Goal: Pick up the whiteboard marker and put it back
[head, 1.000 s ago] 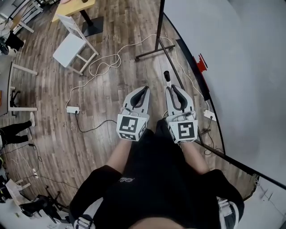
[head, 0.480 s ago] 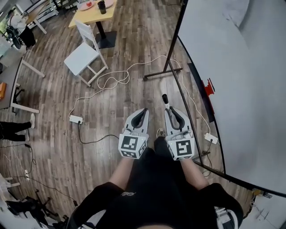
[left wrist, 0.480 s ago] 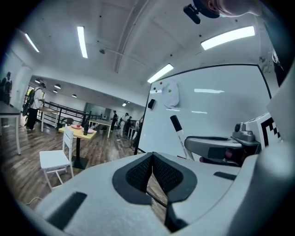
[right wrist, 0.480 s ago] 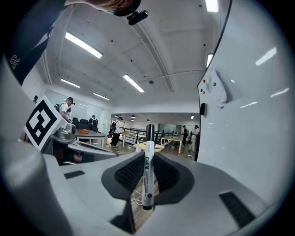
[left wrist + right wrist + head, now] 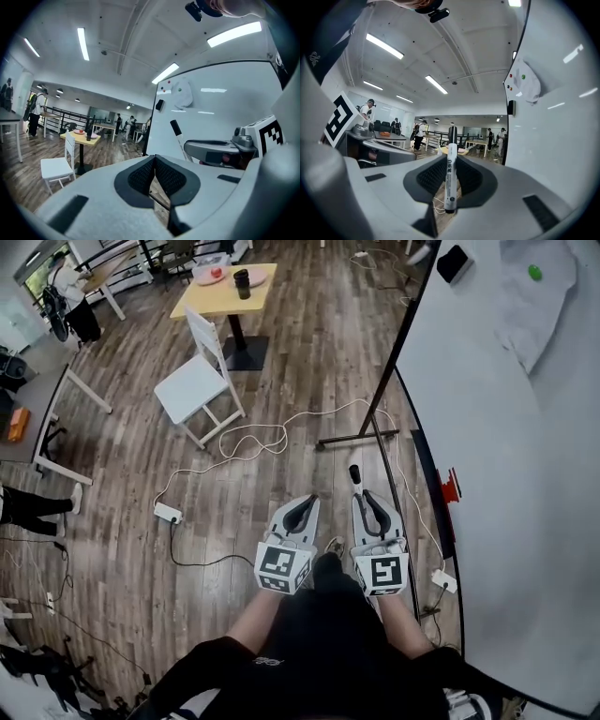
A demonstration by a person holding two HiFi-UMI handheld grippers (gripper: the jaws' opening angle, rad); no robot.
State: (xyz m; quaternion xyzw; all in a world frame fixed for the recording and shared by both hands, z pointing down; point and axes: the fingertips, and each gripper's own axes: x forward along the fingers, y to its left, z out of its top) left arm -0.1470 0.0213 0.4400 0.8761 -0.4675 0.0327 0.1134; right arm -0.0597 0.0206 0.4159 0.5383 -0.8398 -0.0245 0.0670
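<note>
Moved along glossy whiteboard since earlier; right gripper jaws clamp slim cylindrical white marker, black cap; left gripper jaws closed, empty.

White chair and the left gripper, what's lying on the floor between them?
The head view shows a looped white cable lying between the white chair and the left gripper.

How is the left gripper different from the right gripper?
The grey-white left gripper is empty, jaws together; the grey-white right gripper clamps a white whiteboard marker with a black cap. The right gripper is nearer the big white whiteboard than the left gripper. Both have black pads and a cube of square markers.
</note>
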